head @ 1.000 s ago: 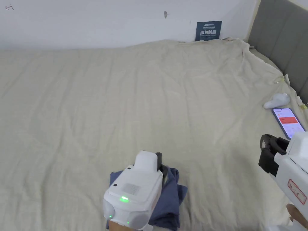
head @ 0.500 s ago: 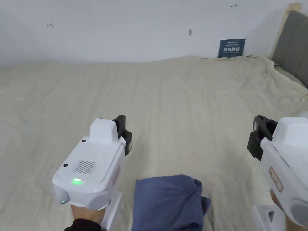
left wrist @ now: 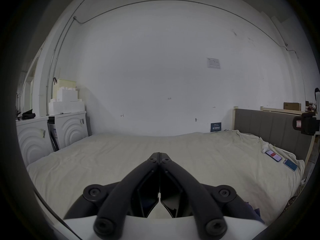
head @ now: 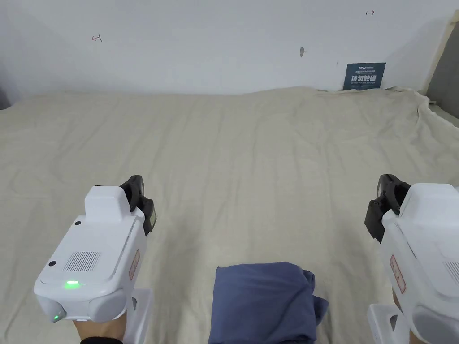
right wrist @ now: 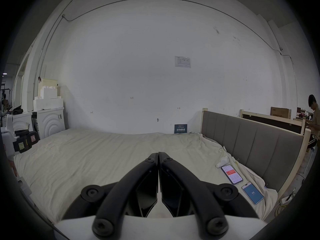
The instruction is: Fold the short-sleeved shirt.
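The blue short-sleeved shirt [head: 264, 302] lies folded into a compact rectangle on the cream bed sheet [head: 251, 148], at the near edge of the head view. My left gripper [head: 139, 197] hovers above the sheet to the shirt's left, apart from it. In the left gripper view its jaws [left wrist: 159, 155] are pressed together with nothing between them. My right gripper [head: 386, 197] is held to the shirt's right, also clear of it. Its jaws [right wrist: 158, 154] meet tip to tip and hold nothing.
Two phones [right wrist: 231, 173] [right wrist: 252, 193] and a small white object [right wrist: 223, 161] lie on the sheet by the grey headboard [right wrist: 251, 139]. White cabinets [left wrist: 52, 133] stand left of the bed. A blue sign [head: 364, 76] leans on the wall. A person [right wrist: 314, 120] stands far right.
My left gripper has lifted off the shirt and swung out to its left. The folded shirt now lies free on the sheet. The head camera has panned left, so the phone left the picture.
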Tool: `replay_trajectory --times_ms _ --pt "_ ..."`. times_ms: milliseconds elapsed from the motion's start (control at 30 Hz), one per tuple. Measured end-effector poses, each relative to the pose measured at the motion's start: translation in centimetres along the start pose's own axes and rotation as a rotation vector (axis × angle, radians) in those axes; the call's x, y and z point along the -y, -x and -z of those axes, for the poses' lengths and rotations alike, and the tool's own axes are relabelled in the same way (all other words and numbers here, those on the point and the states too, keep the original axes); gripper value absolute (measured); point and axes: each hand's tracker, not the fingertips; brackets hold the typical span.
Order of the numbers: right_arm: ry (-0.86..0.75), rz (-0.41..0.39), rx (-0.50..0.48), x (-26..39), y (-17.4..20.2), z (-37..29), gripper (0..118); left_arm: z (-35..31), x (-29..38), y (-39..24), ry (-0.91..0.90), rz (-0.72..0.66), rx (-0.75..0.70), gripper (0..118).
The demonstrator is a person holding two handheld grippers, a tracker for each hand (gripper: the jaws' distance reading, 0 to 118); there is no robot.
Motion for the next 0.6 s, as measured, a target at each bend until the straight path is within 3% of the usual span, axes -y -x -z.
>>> replay_trajectory --times_ms 300,400,600 --pt "0.06 0.033 -0.048 2.6 1.5 1.6 0 0.1 1.1 0.4 0.053 -0.025 0.016 0" --pt "0.118 0.061 -0.097 5.1 2.8 2.9 0 0.1 1.7 0.6 0.087 -0.037 0.036 0" --pt "0.258 0.04 -0.169 11.4 5.9 5.1 0 0.3 3.7 0.8 0.175 -0.048 0.079 0"
